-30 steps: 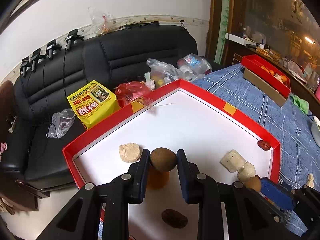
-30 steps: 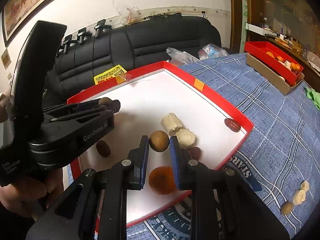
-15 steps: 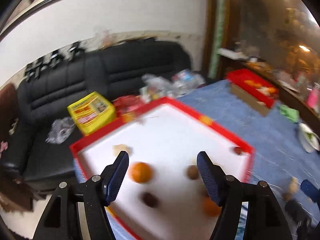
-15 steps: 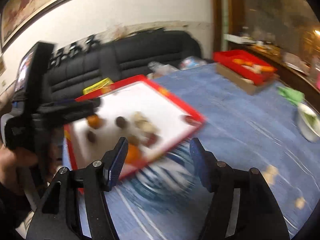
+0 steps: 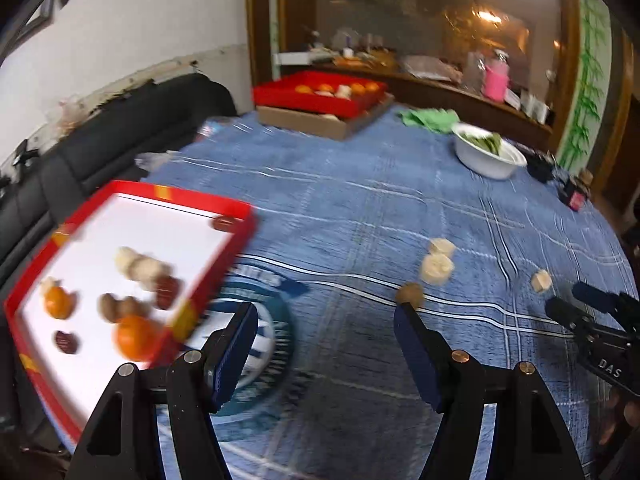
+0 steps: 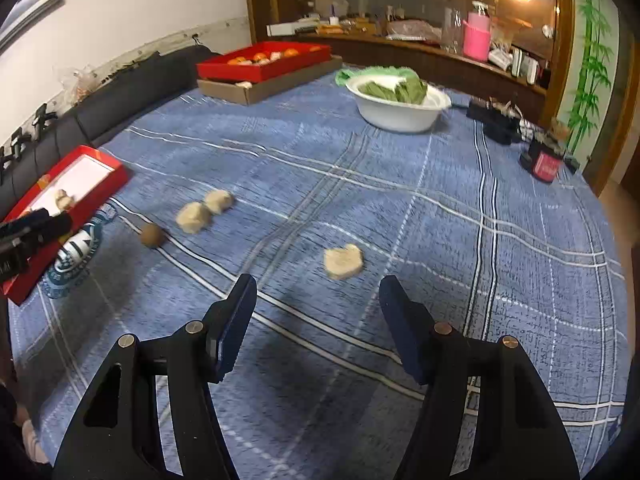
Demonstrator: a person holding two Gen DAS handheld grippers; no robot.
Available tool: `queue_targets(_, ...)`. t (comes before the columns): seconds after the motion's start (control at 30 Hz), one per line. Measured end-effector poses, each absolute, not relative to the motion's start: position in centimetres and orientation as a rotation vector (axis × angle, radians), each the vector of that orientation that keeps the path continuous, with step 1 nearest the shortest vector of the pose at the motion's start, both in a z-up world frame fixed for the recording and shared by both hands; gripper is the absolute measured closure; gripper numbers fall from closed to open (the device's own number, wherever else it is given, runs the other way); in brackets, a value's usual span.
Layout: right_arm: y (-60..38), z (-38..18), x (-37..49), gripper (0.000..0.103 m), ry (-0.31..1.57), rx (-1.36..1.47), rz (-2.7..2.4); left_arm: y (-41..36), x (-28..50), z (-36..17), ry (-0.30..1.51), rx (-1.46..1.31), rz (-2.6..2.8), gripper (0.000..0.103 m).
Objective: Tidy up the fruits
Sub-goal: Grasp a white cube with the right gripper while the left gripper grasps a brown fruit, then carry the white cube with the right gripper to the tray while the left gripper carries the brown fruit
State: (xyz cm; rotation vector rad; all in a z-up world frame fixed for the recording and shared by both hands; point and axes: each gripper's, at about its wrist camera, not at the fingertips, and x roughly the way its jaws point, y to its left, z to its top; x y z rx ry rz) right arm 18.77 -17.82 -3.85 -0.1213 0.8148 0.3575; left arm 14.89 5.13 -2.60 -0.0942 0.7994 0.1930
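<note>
A red-rimmed white tray [image 5: 236, 216] at the left holds oranges [image 5: 134, 338], brown round fruits [image 5: 120, 308], dark red dates and pale pieces. It also shows in the right wrist view [image 6: 100, 160]. On the blue cloth lie a brown round fruit [image 5: 410, 293] [image 6: 152, 235] and pale pieces [image 5: 437, 269] [image 6: 194, 218] [image 6: 343, 262]. My left gripper [image 5: 324, 332] is open and empty, over the cloth right of the tray. My right gripper [image 6: 318, 308] is open and empty, just short of the lone pale piece; it shows at the left wrist view's right edge [image 5: 592, 308].
A second red tray [image 6: 264, 62] with oranges sits on a cardboard box at the far side. A white bowl [image 6: 400, 114] of greens stands at the back right, with a green cloth [image 5: 428, 118] and small dark items [image 6: 540, 160] nearby. A black sofa [image 5: 100, 136] runs along the left.
Both grippers let go of their brown fruits in the tray, opened wide, and swung right, away from the tray and over the blue cloth toward the loose pieces.
</note>
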Motion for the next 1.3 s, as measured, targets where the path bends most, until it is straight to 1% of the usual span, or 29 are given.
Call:
queue_targets(0.17, -17.2, -4.8, 20.7, 0.04, 0.831, -0.14, 0.362, 3.4, 16.9, -4.2, 0.839, -0.081, 0.167, 0.034)
queue_targets(0.23, -17.0, -5.3, 21.9, 0.048, 0.86, -0.134, 0.358, 3.0, 17.6, -4.7, 0.852, -0.077, 0.153, 0.034)
queue_targets(0.27, -17.0, -5.5, 22.4, 0.054, 0.87, -0.127, 0.352, 2.9, 17.7, -4.8, 0.857, -0.076, 0.147, 0.034)
queue_targets(0.33, -17.1, -5.8, 23.0, 0.069, 0.894, -0.121, 0.345, 2.6, 18.2, -5.2, 0.866, -0.068, 0.138, 0.034)
queue_targets(0.37, -17.0, -5.9, 23.1, 0.08, 0.898, -0.129, 0.338, 2.5, 18.5, -5.4, 0.872, -0.062, 0.136, 0.034)
queue_targets(0.47, -16.9, -6.0, 22.9, 0.08, 0.893, -0.139, 0.339, 2.1, 19.3, -5.9, 0.889, -0.053, 0.134, 0.035)
queue_targets(0.53, -17.2, -6.1, 23.0, 0.08, 0.893, -0.126, 0.345, 1.8, 19.8, -6.3, 0.899, -0.044, 0.141, 0.041)
queue_targets(0.6, -17.5, -6.1, 23.0, 0.08, 0.895, -0.1, 0.357, 1.3, 20.3, -6.8, 0.921, -0.028, 0.129, 0.064)
queue_targets(0.63, -17.6, -6.0, 23.1, 0.08, 0.896, -0.092, 0.361, 1.1, 20.3, -6.8, 0.909, -0.026, 0.117, 0.071)
queue_targets(0.67, -17.7, -6.0, 23.1, 0.08, 0.897, -0.084, 0.364, 0.7, 20.3, -6.8, 0.91, -0.015, 0.099, 0.081)
queue_targets(0.83, -17.8, -6.0, 23.1, 0.08, 0.897, -0.074, 0.37, 0.4, 19.8, -6.5, 0.918, -0.013, 0.102, 0.081)
queue_targets(1.03, -17.5, -5.7, 22.6, 0.08, 0.89, -0.098, 0.358, 0.9, 17.5, -5.6, 0.902, -0.017, 0.121, 0.081)
queue_targets(1.3, -16.6, -4.6, 18.8, 0.08, 0.875, -0.131, 0.368, 1.9, 14.5, -5.1, 0.886, -0.046, 0.143, 0.081)
